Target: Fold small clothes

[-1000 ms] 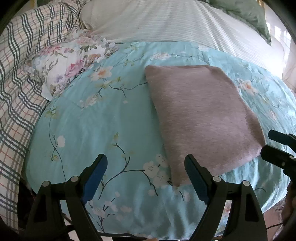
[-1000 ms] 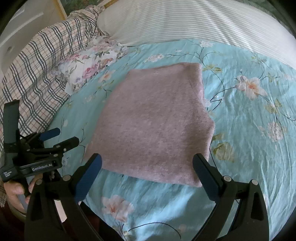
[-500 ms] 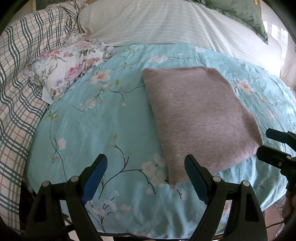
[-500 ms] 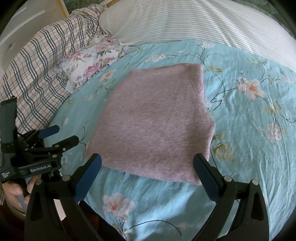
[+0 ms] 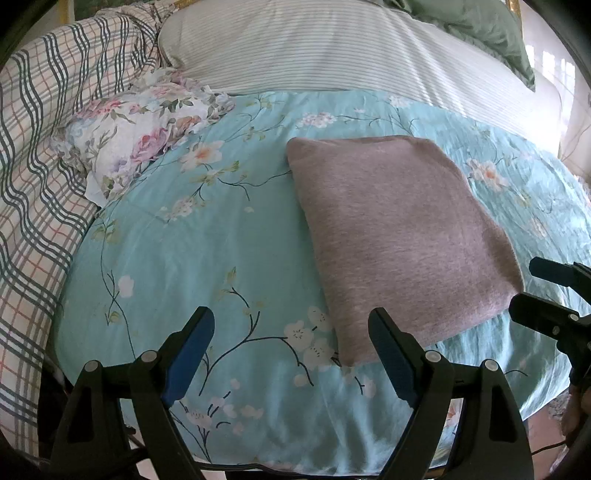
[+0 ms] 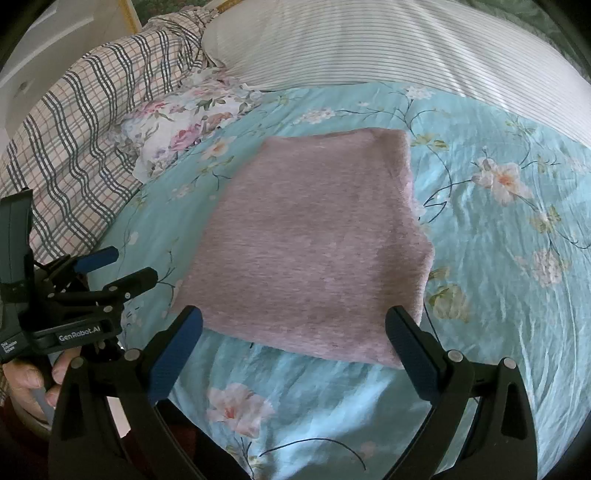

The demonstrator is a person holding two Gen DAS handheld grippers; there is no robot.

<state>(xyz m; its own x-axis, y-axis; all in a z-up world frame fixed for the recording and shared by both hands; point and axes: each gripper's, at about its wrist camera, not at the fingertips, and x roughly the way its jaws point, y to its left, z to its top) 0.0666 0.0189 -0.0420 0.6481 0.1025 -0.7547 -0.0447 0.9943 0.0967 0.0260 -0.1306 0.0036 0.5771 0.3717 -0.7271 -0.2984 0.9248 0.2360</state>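
Note:
A mauve knit garment [image 5: 402, 229] [image 6: 314, 243] lies folded into a flat rectangle on the turquoise floral bedspread [image 5: 207, 258] [image 6: 498, 258]. My left gripper [image 5: 291, 332] hovers open over the bedspread near the bed's front edge, just left of the garment's near corner, nothing between its blue pads. My right gripper [image 6: 293, 332] stands open above the garment's near edge, also holding nothing. In the right wrist view the left gripper [image 6: 118, 266] shows at the left, held by a hand [image 6: 26, 376]. The right gripper's fingers [image 5: 546, 291] appear at the right edge of the left wrist view.
A white floral cloth [image 5: 140, 129] [image 6: 184, 125] lies bunched at the far left of the bedspread. A plaid blanket [image 5: 33, 166] [image 6: 81, 129] is heaped along the left side. A striped white pillow [image 5: 332, 48] [image 6: 388, 40] and a green cushion [image 5: 476, 29] lie behind.

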